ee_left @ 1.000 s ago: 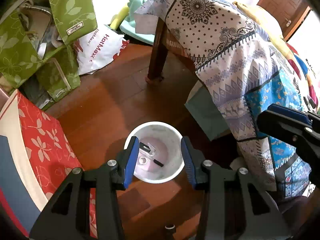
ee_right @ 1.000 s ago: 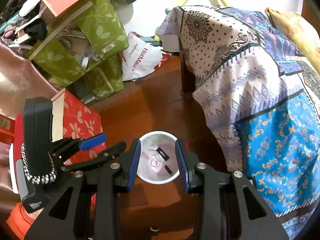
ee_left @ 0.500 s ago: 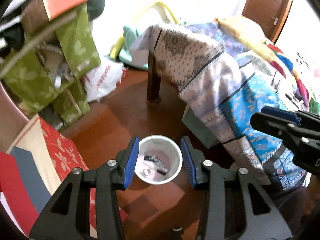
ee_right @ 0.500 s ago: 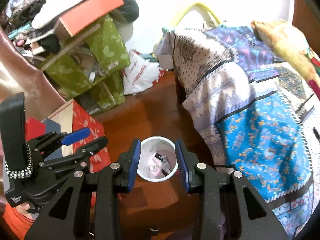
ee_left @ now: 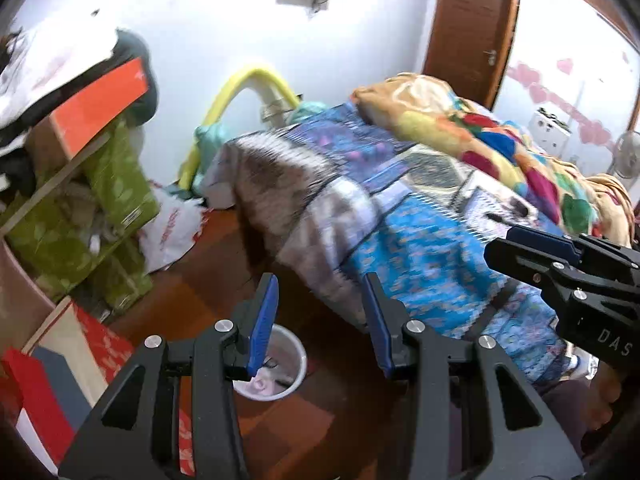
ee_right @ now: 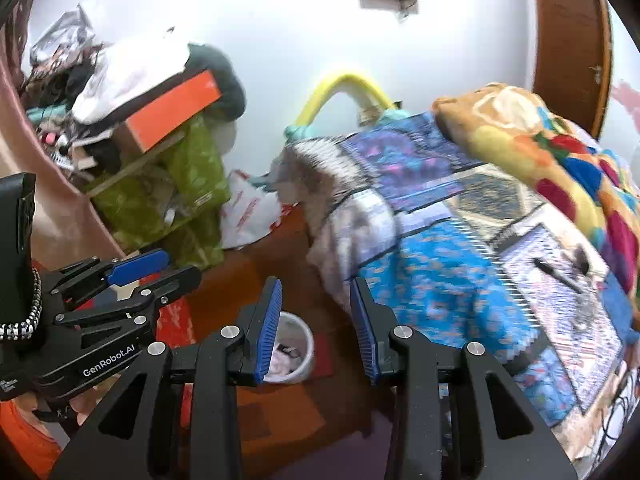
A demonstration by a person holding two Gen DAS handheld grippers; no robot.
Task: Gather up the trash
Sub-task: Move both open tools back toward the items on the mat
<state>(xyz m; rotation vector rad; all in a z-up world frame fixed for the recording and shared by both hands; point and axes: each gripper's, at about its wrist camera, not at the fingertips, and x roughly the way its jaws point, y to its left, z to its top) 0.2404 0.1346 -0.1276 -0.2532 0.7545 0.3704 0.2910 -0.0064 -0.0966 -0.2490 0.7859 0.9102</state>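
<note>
**Both grippers empty, bin low on the floor**

Cluttered bedroom, reddish wooden floor [ee_left: 224, 276], white wall behind. Both views were motion-blurred.

Left gripper [ee_left: 318, 320]: blue-padded jaws spread apart, nothing between them. Right gripper [ee_right: 316, 322]: jaws likewise parted and empty.

White trash bin [ee_left: 294, 364] stood on the floor beside the patterned bedspread [ee_left: 420, 240], near the foot of the bed. In the left wrist view the bin sat low and partly behind the left finger pad; only the right part of its rim and some pale contents showed. In the right wrist view the bin [ee_right: 304, 344] was similarly half hidden behind the left finger pad, with pale and dark scraps visible inside; what they were could not be told.

View differences:
- Right wrist view alone showed a dark pen-like object [ee_right: 558, 274] lying on a pale patch of the bedspread, and a small red mat [ee_right: 322, 356] on the floor touching the bin.
- Left wrist view alone showed a standing fan [ee_left: 626, 156] at far right.
- Each view caught the other gripper at its edge: the right one at the right margin of the left view, the left one at the left margin of the right view.

Green leaf-print storage boxes [ee_right: 188, 184] were stacked at left, an orange box [ee_right: 172, 110] on top, a white plastic bag [ee_right: 250, 212] beside them.
</note>
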